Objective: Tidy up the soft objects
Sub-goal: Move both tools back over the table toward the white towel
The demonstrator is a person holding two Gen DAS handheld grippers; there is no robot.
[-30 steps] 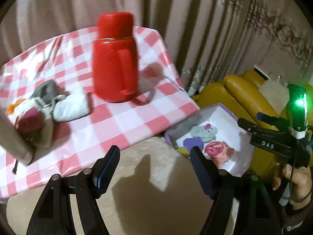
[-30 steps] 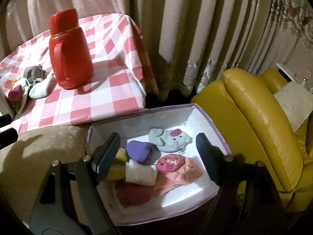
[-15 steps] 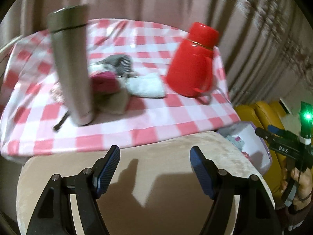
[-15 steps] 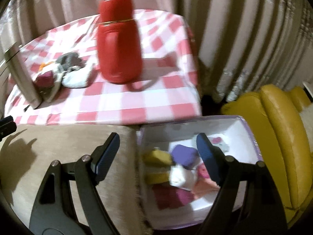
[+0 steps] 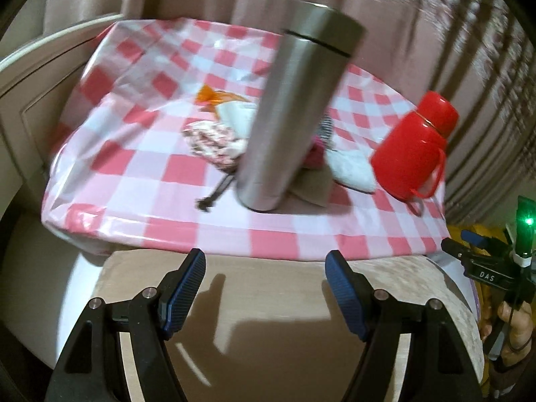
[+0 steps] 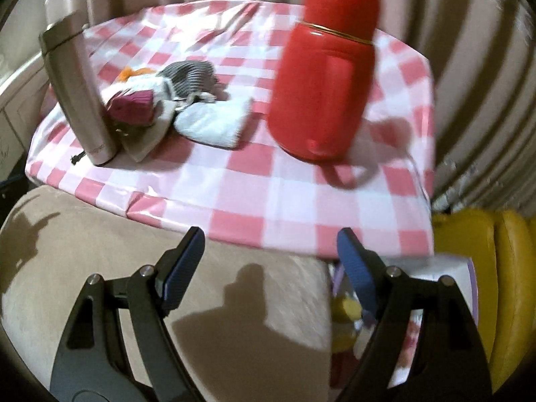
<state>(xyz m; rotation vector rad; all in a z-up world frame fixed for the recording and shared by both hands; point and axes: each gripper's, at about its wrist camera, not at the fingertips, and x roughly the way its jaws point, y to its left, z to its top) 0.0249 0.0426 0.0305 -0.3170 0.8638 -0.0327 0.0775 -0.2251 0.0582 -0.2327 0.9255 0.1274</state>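
Soft socks [image 6: 207,124] are piled on the table [image 6: 268,194], well beyond both empty tongs, left tongs [image 5: 264,279] and right tongs [image 6: 269,256], which are held apart.

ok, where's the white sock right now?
On the checked table, the white sock lies between the steel flask and red jug, touching the sock pile.

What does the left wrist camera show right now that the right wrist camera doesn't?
Only the left wrist view shows the pink-and-white patterned cloth bundle left of the flask, plus the right gripper's body and the hand holding it at the frame edge. Only the right wrist view shows the yellow leather sofa and the white box of soft items. Both show the steel flask, the red plastic jug, the white folded sock and the checked tablecloth. Both grippers are open and empty.
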